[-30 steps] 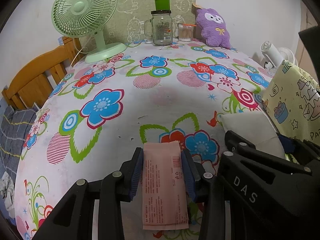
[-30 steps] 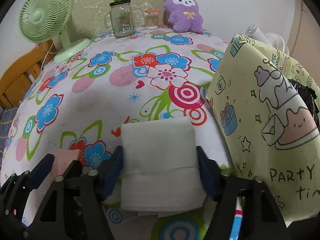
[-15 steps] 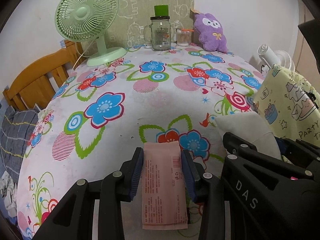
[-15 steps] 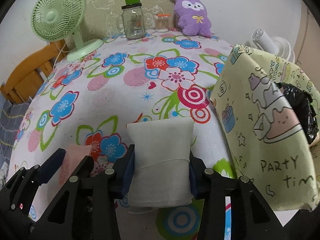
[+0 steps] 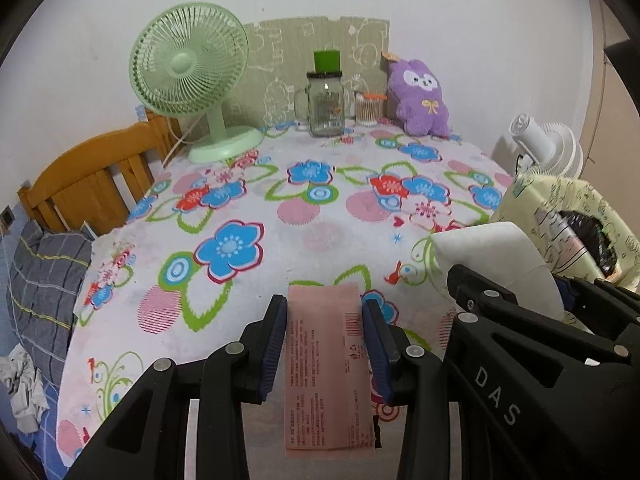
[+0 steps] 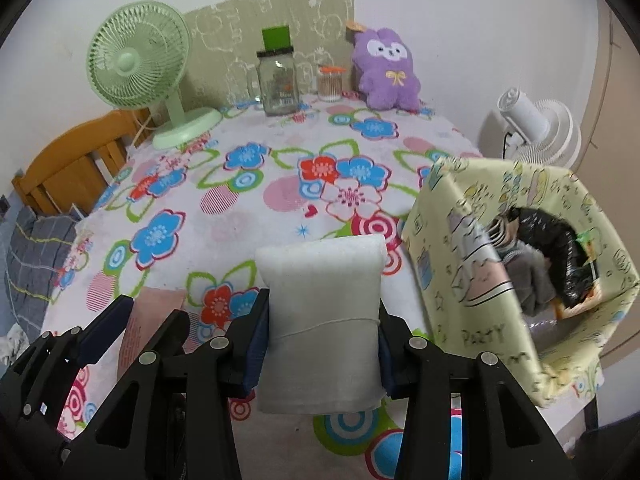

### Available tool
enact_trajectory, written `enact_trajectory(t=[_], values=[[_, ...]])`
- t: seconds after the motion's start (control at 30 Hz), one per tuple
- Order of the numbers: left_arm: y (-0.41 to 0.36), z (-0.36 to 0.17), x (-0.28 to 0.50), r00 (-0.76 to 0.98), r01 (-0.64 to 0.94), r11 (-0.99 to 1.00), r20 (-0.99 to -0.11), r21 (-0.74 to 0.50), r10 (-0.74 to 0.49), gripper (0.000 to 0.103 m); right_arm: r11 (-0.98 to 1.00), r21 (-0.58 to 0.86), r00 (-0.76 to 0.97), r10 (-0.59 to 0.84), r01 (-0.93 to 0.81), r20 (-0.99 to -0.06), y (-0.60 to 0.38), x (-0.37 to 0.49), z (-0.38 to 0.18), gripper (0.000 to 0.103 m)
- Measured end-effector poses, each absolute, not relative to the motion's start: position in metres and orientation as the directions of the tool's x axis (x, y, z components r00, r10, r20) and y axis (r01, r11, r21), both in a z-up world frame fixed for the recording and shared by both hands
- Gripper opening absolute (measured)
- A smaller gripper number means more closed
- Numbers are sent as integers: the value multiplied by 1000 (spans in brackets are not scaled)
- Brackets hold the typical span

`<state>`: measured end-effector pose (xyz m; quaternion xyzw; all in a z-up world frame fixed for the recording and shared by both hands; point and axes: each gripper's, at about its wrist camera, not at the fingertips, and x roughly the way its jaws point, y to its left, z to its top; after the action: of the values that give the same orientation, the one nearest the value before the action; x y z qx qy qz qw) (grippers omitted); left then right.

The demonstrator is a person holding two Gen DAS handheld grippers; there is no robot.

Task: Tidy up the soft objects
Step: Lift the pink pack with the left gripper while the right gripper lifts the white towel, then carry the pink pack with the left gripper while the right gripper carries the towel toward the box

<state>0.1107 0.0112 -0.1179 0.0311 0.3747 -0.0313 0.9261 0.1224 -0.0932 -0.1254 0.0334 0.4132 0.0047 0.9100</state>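
My left gripper (image 5: 325, 320) is shut on a flat pink packet (image 5: 327, 368) and holds it above the near edge of the flowered tablecloth (image 5: 280, 216). My right gripper (image 6: 322, 320) is shut on a white foam pad (image 6: 320, 328), lifted above the table; the pad also shows in the left wrist view (image 5: 496, 256). The yellow cartoon-print bag (image 6: 500, 264) stands open to the right, lined with black plastic, with soft items inside. The pink packet shows at the left in the right wrist view (image 6: 148, 320).
At the table's far end stand a green desk fan (image 5: 192, 80), a glass jar mug (image 5: 326, 104), a cotton-swab cup (image 5: 368, 109) and a purple plush toy (image 5: 420, 98). A wooden headboard (image 5: 92, 176) is left; a white fan (image 6: 536, 128) is right.
Both grippers rose and tilted up with their objects. The right gripper closed tighter on the foam pad. The bag's open mouth came into view.
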Motion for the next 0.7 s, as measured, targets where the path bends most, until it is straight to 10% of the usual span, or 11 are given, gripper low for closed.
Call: enact_trajectory(t=[0.7], values=[[-16, -64, 91, 789, 104, 994, -612, 41, -57, 39, 999, 51, 749, 39, -7, -662, -121, 93, -63, 48]])
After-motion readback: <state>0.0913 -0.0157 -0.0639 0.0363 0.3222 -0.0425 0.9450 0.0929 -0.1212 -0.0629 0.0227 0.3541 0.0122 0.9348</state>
